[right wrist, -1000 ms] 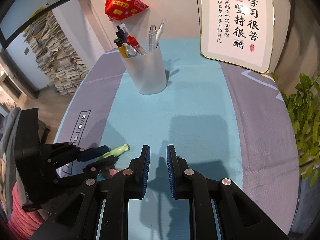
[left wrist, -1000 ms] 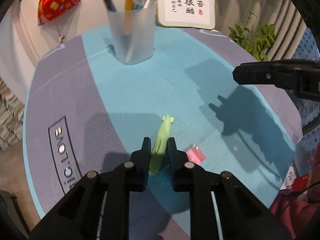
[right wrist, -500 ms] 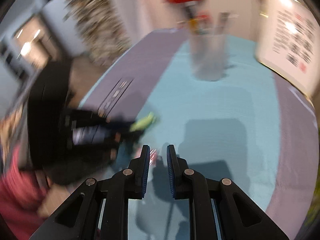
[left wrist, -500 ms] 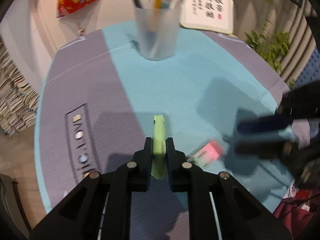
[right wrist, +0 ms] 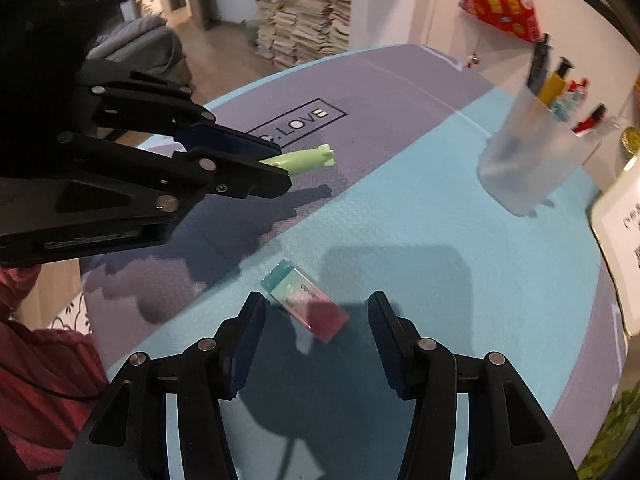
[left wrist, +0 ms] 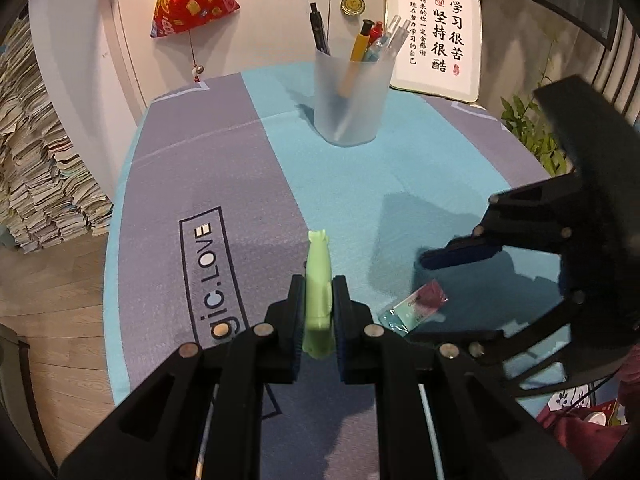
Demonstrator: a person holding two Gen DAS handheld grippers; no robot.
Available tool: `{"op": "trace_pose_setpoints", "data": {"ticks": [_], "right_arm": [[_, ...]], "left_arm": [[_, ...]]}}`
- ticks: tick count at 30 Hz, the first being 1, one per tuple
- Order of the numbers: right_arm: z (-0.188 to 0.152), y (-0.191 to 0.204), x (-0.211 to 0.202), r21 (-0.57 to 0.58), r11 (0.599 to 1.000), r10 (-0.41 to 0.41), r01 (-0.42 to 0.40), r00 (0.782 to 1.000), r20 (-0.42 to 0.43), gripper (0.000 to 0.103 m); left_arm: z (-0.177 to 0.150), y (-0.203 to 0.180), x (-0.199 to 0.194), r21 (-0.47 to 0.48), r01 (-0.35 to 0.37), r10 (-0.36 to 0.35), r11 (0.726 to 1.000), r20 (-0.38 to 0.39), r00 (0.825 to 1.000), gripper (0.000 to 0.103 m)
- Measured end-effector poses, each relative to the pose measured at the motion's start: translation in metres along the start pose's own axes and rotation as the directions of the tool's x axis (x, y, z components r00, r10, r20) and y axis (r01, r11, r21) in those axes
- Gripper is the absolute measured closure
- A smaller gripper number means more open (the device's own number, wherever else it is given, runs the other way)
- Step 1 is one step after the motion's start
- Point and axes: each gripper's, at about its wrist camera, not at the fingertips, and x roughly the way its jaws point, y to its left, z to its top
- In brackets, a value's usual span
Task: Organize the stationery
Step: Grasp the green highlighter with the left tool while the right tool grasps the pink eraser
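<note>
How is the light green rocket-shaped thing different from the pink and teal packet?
The light green rocket-shaped thing is long, rounded and clamped in the left gripper above the cloth. The pink and teal packet is flat, rectangular and lies loose between the open right gripper fingers.

A home study corner — paper stacks (right wrist: 304, 8), sofa (right wrist: 140, 50), pen cup (left wrist: 351, 98) on clothed table (left wrist: 420, 160).

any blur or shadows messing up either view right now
Left wrist view: sharp in the middle, the green pen crisp, though the right gripper is soft at the edge and throws a dark shadow by the eraser. Right wrist view: the eraser half in shadow, the cup blurred, fisheye bending the table edge.
</note>
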Motion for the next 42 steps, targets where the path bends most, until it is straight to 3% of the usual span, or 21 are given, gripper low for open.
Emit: {"op": "trace_pose_setpoints", "data": {"ticks": [2,4,9,13,20,29,36,42], "right_arm": [[-0.002,-0.001,0.0,0.011,1.0,-0.003,0.003,1.0,0.007,0.075],[-0.005,-0.002,-0.004,0.036,0.999,-0.003,0.002,1.0,0.02,0.081],[-0.012,-0.02,-0.014,0.217,0.975,-0.063,0.055,0.998,0.031,0.082],[-0.022,-0.026,-0.012,0.313,0.936,-0.165,0.16,0.986,-0.01,0.082],[-0.029,-0.035,-0.009,0.392,0.914,-0.141,0.105,0.988,0.064,0.082],[-0.036,-0.025,-0.013,0.376,0.911,-0.237,0.172,0.962,0.136,0.082],[-0.033,-0.04,-0.017,0.469,0.877,-0.173,0.101,0.978,0.113,0.082],[-0.032,-0.043,-0.05,0.503,0.858,-0.224,0.101,0.956,0.19,0.082]], "left_arm": [[0.0,0.0,0.0,-0.001,-0.004,0.004,1.0,0.0,1.0,0.091],[0.0,0.001,0.0,-0.003,-0.002,0.002,1.0,0.0,1.0,0.091],[0.001,-0.001,0.004,-0.007,0.009,-0.009,1.0,-0.007,1.0,0.091],[0.001,-0.007,0.009,-0.001,0.025,-0.025,1.0,-0.013,1.0,0.091],[0.0,-0.016,0.013,0.011,0.036,-0.036,0.999,-0.022,0.999,0.091],[0.0,-0.014,0.015,-0.003,0.033,-0.033,0.999,-0.027,0.999,0.091],[0.004,-0.014,0.016,-0.008,0.03,-0.03,1.0,-0.024,0.999,0.091],[0.025,-0.016,0.006,0.0,0.022,-0.022,1.0,0.025,0.999,0.091]]}}
